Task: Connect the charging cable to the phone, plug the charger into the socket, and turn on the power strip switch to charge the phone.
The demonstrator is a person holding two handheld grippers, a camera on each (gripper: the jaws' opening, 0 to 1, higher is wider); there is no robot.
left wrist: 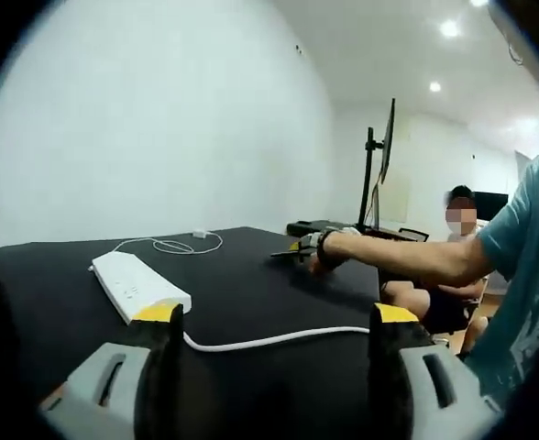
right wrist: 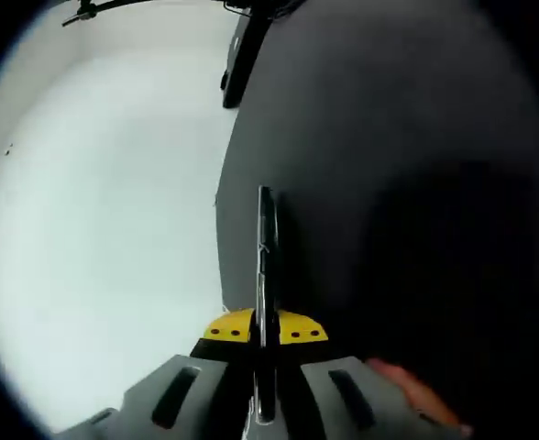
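A thin black phone (right wrist: 266, 275) stood edge-on in the right gripper view, clamped between the 2 yellow-tipped jaws of the right gripper (right wrist: 265, 332), which had closed together on its lower end. The phone's slim edge ran up toward 12 o'clock, over a matte black tabletop (right wrist: 389, 183) that bordered a plain white wall toward 9 o'clock. Part of a fingertip showed at about 5 o'clock beside the gripper body.

In the left gripper view, the white rectangular power strip (left wrist: 139, 285) lay flat on the black table (left wrist: 251, 284) at about 10 o'clock from the left gripper (left wrist: 276, 323). Its thick white cord (left wrist: 279, 339) trailed from the near end toward 3 o'clock, passing between the 2 jaws, which stood wide apart with nothing between their pads. A thin white charging cable with its small white charger block (left wrist: 199, 235) lay coiled near the table's far edge at about 11 o'clock, well apart from the strip.

The person's bare forearm (left wrist: 407, 257) reached across from 3 o'clock to the table's middle, the hand (left wrist: 323, 251) around the other gripper. A teal sleeve (left wrist: 522, 238) filled the 3 o'clock side. Behind, a monitor on a black stand (left wrist: 379, 156) rose by a seated person (left wrist: 448, 293).
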